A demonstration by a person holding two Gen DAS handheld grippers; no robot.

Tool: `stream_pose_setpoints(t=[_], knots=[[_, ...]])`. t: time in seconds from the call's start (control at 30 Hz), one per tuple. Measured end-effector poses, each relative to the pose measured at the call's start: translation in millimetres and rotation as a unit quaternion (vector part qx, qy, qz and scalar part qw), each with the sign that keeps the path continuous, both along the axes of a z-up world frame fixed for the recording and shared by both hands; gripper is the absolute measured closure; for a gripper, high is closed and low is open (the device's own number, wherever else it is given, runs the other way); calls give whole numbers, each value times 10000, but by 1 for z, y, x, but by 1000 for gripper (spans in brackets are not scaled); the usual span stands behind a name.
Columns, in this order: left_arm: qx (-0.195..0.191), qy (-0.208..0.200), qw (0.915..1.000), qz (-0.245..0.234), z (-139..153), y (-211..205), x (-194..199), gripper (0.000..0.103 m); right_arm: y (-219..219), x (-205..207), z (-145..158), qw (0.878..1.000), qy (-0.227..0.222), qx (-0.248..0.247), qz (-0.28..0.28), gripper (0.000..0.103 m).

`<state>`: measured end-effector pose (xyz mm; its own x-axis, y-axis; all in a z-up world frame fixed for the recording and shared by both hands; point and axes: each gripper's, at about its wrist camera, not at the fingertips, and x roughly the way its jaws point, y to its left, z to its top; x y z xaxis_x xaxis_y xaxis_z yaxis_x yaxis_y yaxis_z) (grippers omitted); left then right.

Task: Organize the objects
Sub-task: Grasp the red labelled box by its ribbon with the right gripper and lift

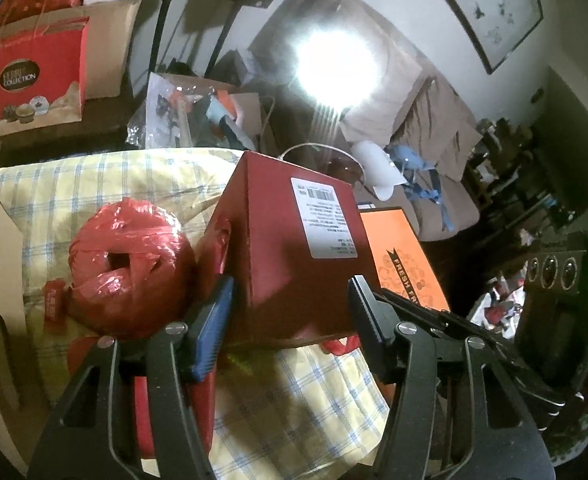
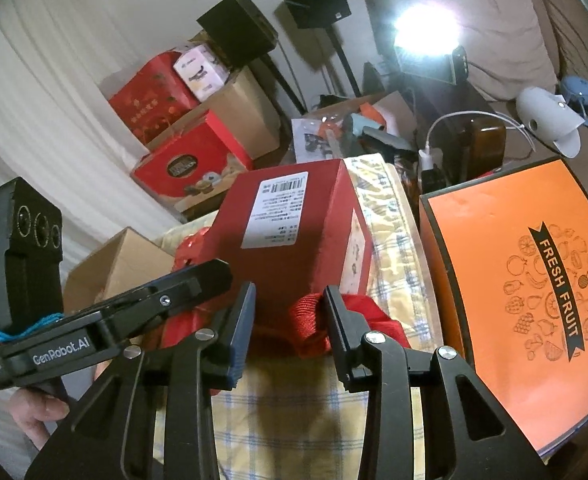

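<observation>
A dark red box (image 1: 294, 240) with a white barcode label stands tilted on a yellow checked cloth (image 1: 94, 184). My left gripper (image 1: 290, 312) is shut on its lower part, one pad pressing each side. In the right wrist view the same red box (image 2: 294, 224) rises above my right gripper (image 2: 290, 312), which is shut on a red woven cord (image 2: 307, 322) bunched at the box's base. The left gripper's body (image 2: 94, 320) reaches in from the left, with a hand (image 2: 34, 412) under it. The box's underside is hidden.
A red ball of plastic twine (image 1: 130, 264) lies just left of the box. An orange FRESH FRUIT box (image 2: 513, 280) sits close on the right. A cardboard box (image 2: 122, 260) stands at the left. Red gift boxes (image 1: 26, 80) and a bright lamp (image 1: 329, 64) are behind.
</observation>
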<state>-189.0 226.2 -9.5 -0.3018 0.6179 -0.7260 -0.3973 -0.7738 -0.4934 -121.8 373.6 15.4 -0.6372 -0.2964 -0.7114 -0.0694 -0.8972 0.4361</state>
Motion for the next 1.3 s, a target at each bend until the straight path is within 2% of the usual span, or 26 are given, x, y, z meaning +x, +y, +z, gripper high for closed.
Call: stream_pose_setpoints(t=[0.17,0.27,0.43,0.67,1.0,1.3], knots=[[12,-49,10000,39,4,1,0,49,-2,1,3,10000,11,65,-18,66],[100,122,9998,79,15,-1,6,49,-4,8,14,9998,160,133,-36,66],[485,218,9986,82,43,-8,14,49,-8,21,50,9980,499,360,-109,66],[743,492,9959,170,83,-23,25,49,-26,33,102,9942,926,554,-27,66],[944,833,9901,614,126,-88,41,49,-83,36,144,9886,1283,672,403,66],[1217,876,9835,1008,139,-175,50,49,-159,34,162,9814,1455,765,991,66]])
